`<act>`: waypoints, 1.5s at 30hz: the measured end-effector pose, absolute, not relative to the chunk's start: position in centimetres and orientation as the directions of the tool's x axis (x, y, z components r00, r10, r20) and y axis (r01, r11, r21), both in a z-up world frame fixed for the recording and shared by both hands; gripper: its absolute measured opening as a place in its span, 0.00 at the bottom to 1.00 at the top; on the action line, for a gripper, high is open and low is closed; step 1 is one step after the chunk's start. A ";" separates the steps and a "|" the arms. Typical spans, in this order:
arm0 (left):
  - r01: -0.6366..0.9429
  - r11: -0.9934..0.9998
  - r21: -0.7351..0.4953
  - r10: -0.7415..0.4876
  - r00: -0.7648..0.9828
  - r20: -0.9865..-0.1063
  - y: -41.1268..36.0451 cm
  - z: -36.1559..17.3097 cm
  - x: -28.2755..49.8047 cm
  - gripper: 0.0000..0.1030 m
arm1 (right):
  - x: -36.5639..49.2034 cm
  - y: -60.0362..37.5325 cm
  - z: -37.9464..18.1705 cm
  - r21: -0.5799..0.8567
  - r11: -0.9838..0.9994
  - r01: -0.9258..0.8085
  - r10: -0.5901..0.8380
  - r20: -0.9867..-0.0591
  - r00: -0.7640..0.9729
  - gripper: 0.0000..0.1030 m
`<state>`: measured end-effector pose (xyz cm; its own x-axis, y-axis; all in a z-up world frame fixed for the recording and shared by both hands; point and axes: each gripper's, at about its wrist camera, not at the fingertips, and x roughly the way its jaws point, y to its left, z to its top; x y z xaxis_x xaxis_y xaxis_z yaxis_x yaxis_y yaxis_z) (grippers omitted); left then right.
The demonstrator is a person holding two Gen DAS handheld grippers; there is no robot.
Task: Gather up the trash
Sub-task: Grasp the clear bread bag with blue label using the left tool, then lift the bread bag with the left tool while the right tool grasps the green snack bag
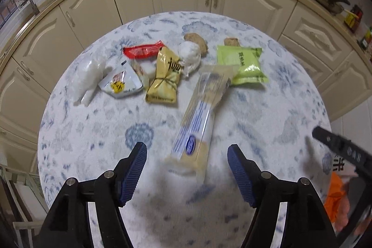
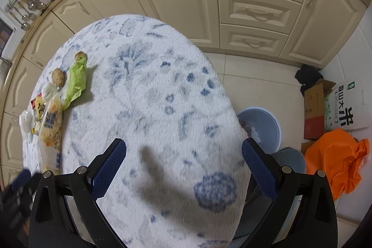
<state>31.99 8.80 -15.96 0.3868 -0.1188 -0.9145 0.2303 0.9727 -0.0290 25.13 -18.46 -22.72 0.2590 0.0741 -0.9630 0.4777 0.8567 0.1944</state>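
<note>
Two hand-held grippers, both spread and holding nothing, above a round patterned table (image 1: 97,131) strewn with wrappers.

Nearest, at lower centre of the left wrist view, the left gripper (image 1: 187,155) brackets the long clear wrapper (image 1: 200,113); being thin and slippery, it may slide or crumple from the pads. Further off lie the yellow packet (image 1: 164,78), green packet (image 1: 241,64) and red wrapper (image 1: 143,51). Only the right wrist view, behind the right gripper (image 2: 183,151), shows the blue bin (image 2: 261,126) on the floor at centre right.

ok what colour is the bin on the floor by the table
Pale blue bin, seen best in the right wrist view.
</note>
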 end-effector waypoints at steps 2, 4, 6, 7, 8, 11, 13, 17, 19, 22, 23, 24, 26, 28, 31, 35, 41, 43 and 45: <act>0.236 0.971 -0.039 -0.127 0.374 -0.919 8.3 -16.6 32.3 0.61 | 25.0 -18.3 -22.5 0.189 0.857 0.479 0.068 -0.963 0.259 0.98; 0.241 0.969 -0.052 -0.137 0.349 -0.927 7.8 -18.0 33.3 0.44 | 25.0 -18.1 -22.3 0.183 0.861 0.475 0.062 -0.964 0.258 0.98; 0.240 0.970 -0.044 -0.128 0.344 -0.930 7.5 -19.7 34.8 0.29 | 25.0 -18.0 -22.2 0.176 0.863 0.473 0.056 -0.965 0.257 0.98; 0.244 0.969 -0.041 -0.129 0.360 -0.924 7.4 -19.9 35.0 0.28 | 25.1 -17.9 -22.1 0.172 0.865 0.472 0.052 -0.965 0.257 0.98; 0.248 0.968 -0.037 -0.128 0.362 -0.923 7.3 -20.0 35.1 0.28 | 25.2 -17.9 -22.0 0.168 0.867 0.469 0.048 -0.965 0.256 0.98; 0.233 0.969 -0.080 -0.161 0.354 -0.921 7.8 -20.0 35.5 0.27 | 25.9 -17.5 -21.8 0.160 0.876 0.455 0.041 -0.964 0.261 0.98; 0.219 0.971 -0.095 -0.171 0.360 -0.917 8.5 -19.4 35.3 0.27 | 26.6 -17.1 -21.7 0.160 0.882 0.443 0.042 -0.963 0.265 0.98; 0.201 0.971 -0.130 -0.202 0.395 -0.896 9.8 -18.1 35.3 0.27 | 28.9 -15.5 -21.3 0.162 0.908 0.386 0.055 -0.960 0.275 0.98; 0.187 0.971 -0.146 -0.212 0.408 -0.888 10.4 -17.5 35.3 0.26 | 30.1 -14.7 -21.1 0.165 0.919 0.358 0.063 -0.958 0.280 0.98; 0.165 0.969 -0.184 -0.238 0.420 -0.876 11.7 -16.9 35.6 0.26 | 31.9 -12.9 -20.7 0.170 0.936 0.309 0.076 -0.953 0.293 0.98; 0.162 0.967 -0.199 -0.250 0.428 -0.868 12.3 -16.5 35.6 0.26 | 32.7 -12.2 -20.7 0.173 0.941 0.291 0.082 -0.950 0.300 0.98; 0.159 0.965 -0.208 -0.257 0.433 -0.864 12.7 -16.3 35.7 0.26 | 33.5 -11.4 -20.8 0.168 0.946 0.276 0.083 -0.952 0.296 0.98; 0.151 0.960 -0.235 -0.278 0.441 -0.853 13.8 -16.0 36.1 0.26 | 34.8 -10.1 -21.3 0.163 0.954 0.251 0.088 -0.955 0.284 0.98; 0.142 0.958 -0.248 -0.286 0.442 -0.850 14.4 -16.1 36.5 0.26 | 36.2 -8.9 -21.9 0.158 0.961 0.226 0.092 -0.956 0.278 0.98; 0.150 0.952 -0.266 -0.305 0.429 -0.850 15.0 -16.8 37.2 0.26 | 38.2 -7.4 -23.1 0.147 0.966 0.214 0.089 -0.962 0.260 0.98; 0.146 0.941 -0.305 -0.338 0.393 -0.855 15.2 -18.0 38.2 0.32 | 39.7 -6.4 -24.4 0.167 0.963 0.212 0.113 -0.963 0.244 0.86; 0.116 0.955 -0.274 -0.298 0.363 -0.883 14.0 -19.6 39.8 0.53 | 39.3 -6.0 -24.1 0.207 0.960 0.189 0.151 -0.950 0.272 0.36; 0.118 0.954 -0.275 -0.299 0.359 -0.884 13.4 -19.9 40.2 0.54 | 38.8 -6.4 -24.1 0.249 0.949 0.195 0.192 -0.944 0.269 0.32; 0.142 0.956 -0.256 -0.291 0.364 -0.885 12.6 -20.0 40.3 0.43 | 38.3 -6.6 -24.1 0.265 0.944 0.197 0.207 -0.940 0.271 0.29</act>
<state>40.26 12.55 -20.01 0.3635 -0.2911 -0.8849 0.1422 0.9561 -0.2561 38.26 -6.60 -24.05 0.2706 0.2072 -0.9401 0.1972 0.9439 0.2648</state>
